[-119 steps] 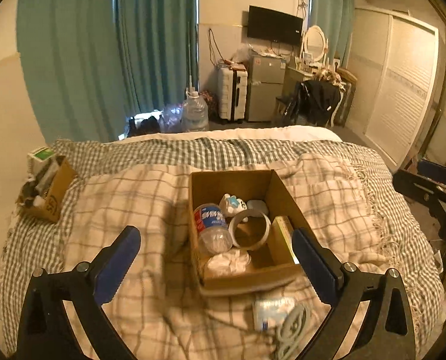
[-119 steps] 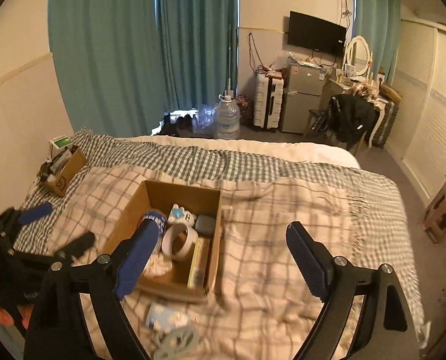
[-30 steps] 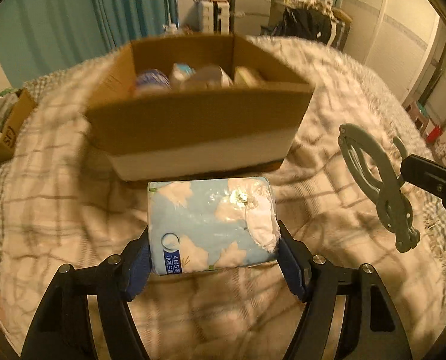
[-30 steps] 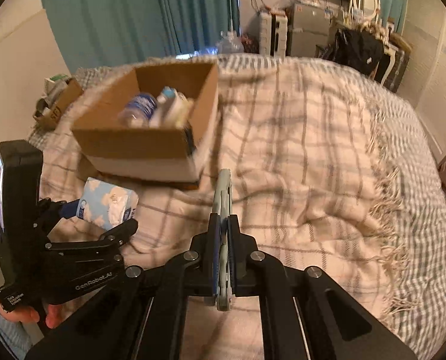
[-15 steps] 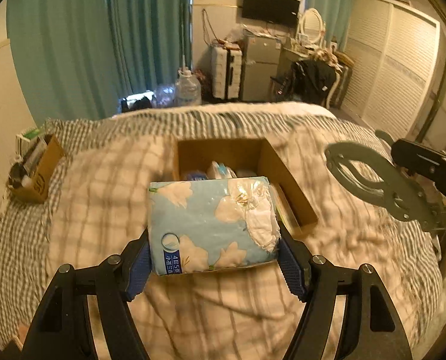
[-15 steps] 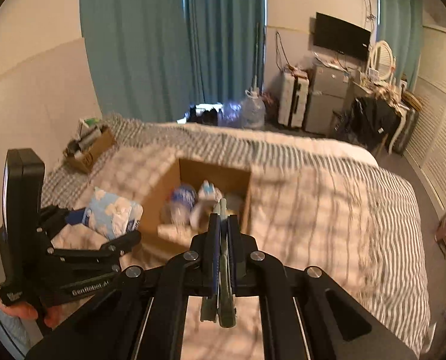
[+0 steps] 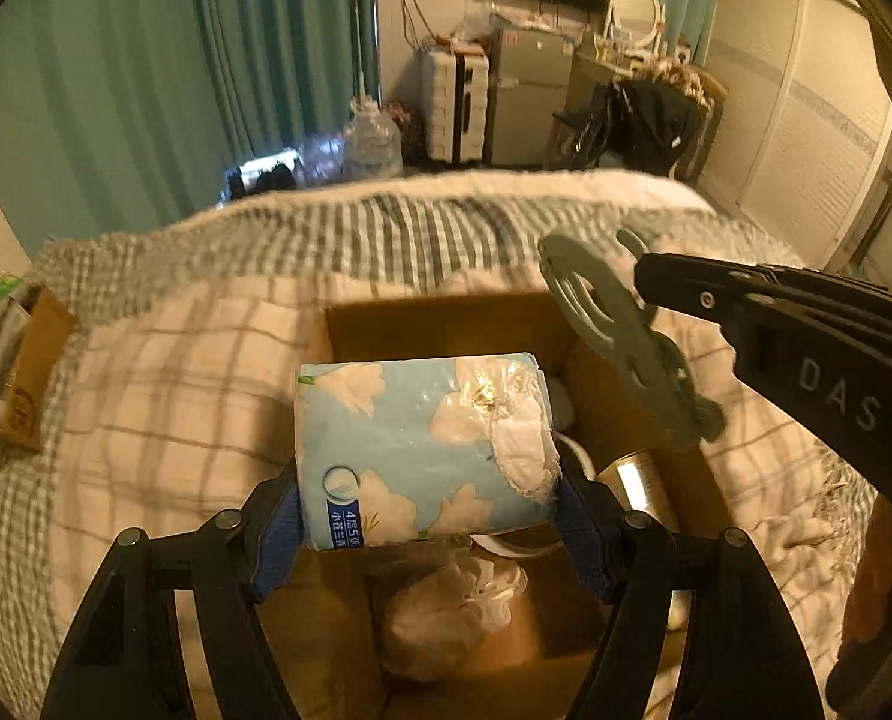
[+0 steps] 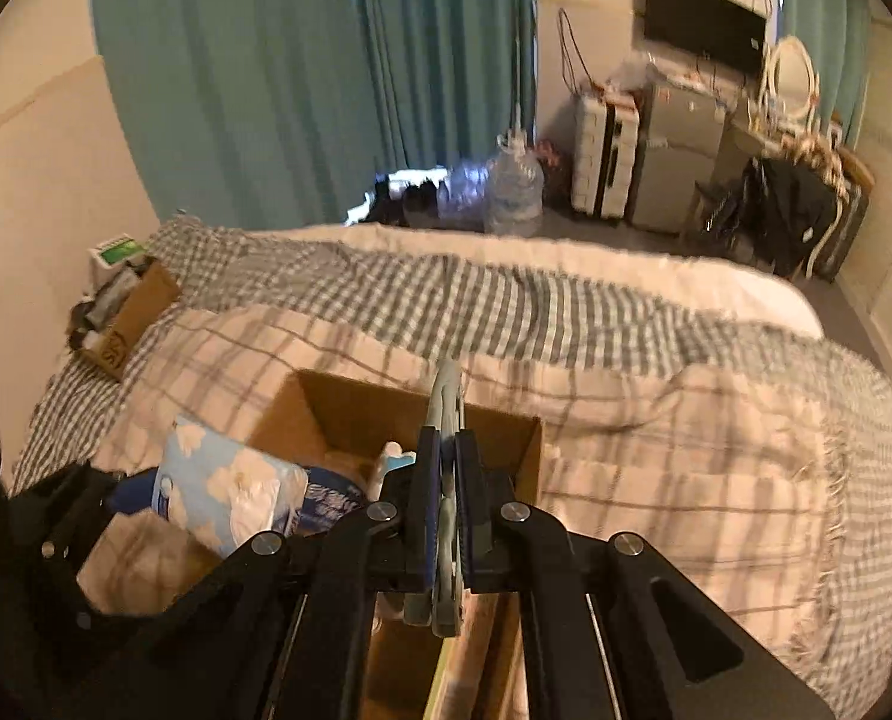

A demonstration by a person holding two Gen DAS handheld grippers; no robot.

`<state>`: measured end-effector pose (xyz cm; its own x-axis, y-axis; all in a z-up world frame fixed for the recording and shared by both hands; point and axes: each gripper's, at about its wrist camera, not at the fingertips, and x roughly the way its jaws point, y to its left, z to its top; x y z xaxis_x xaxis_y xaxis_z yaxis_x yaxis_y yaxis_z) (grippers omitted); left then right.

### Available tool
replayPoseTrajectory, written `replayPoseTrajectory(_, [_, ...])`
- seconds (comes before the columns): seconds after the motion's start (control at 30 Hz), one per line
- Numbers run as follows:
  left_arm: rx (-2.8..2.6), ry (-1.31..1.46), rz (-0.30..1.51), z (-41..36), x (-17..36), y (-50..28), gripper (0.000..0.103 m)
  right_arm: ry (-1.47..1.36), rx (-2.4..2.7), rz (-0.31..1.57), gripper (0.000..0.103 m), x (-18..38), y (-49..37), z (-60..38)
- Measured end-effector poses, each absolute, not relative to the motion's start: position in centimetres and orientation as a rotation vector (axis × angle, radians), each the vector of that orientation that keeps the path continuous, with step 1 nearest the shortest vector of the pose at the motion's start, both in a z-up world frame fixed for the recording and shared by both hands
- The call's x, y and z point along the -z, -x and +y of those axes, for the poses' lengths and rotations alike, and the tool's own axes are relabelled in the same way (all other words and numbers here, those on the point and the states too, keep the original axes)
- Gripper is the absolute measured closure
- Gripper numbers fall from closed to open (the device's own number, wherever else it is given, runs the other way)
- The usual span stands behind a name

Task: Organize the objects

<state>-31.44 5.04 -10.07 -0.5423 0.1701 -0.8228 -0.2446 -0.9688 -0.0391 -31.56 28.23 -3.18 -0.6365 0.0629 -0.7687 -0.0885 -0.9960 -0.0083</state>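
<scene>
Dim, warm yellow indoor lighting. Daylight enters through the curtain gap (image 8: 413, 177) far ahead. Motion blur softens the bed (image 8: 625, 420). Fisheye edges curve and vignette black.

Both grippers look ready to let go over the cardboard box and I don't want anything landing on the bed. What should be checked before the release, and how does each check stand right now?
1. Left gripper holds the tissue pack squarely between its jaws: ok.
2. Tissue pack is over the cardboard box opening: ok.
3. Right gripper is clamped on the grey clip: ok.
4. Clip is over the box interior and not its right wall: cannot tell; it hangs near that edge.
5. Room under the pack: not ok; a white crumpled bag and a gold can lie below, so the pack would likely land on them.
6. The two grippers are apart: ok.
</scene>
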Motion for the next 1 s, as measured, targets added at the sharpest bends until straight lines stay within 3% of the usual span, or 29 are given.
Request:
replayPoseTrajectory(0.17, [-2.508,1.404,0.105,5.7,12.5,31.7,0.026,1.308,-2.776,0.126,0.098,5.5,31.1,29.5])
replayPoseTrajectory(0.27, [-2.466,1.424,0.060,6.1,12.2,31.0,0.013,1.267,-2.778,0.131,0.098,4.5,30.2,29.8])
replayPoseTrajectory(0.33, [-2.488,1.413,0.053,5.9,11.1,30.0,0.010,1.237,-2.760,0.126,0.089,2.7,28.9,30.0])
replayPoseTrajectory(0.4, [-2.522,1.384,0.054,5.6,9.0,28.8,0.009,1.181,-2.761,0.116,0.063,0.3,27.3,29.9])
replayPoseTrajectory(0.53, [-2.606,1.280,0.083,4.8,4.1,26.1,0.005,1.061,-2.771,0.087,0.053,-5.1,23.1,29.7])
replayPoseTrajectory(0.6, [-2.657,1.207,0.091,4.3,1.1,24.2,0.000,0.984,-2.779,0.081,0.040,-8.0,20.3,29.3])
replayPoseTrajectory(0.63, [-2.675,1.171,0.090,4.0,0.0,23.3,0.000,0.957,-2.786,0.076,0.038,-9.2,19.1,29.0])
replayPoseTrajectory(0.77, [-2.720,1.063,0.081,3.3,-4.7,19.6,0.000,0.821,-2.787,0.041,0.012,-13.8,13.2,27.4])
replayPoseTrajectory(0.9, [-2.773,0.974,0.070,2.0,-7.7,16.0,0.000,0.719,-2.806,0.008,0.002,-16.4,8.4,26.2])
replayPoseTrajectory(1.0, [-2.799,0.915,0.056,1.1,-8.9,13.9,0.000,0.647,-2.807,-0.043,0.001,-17.5,5.5,25.2])
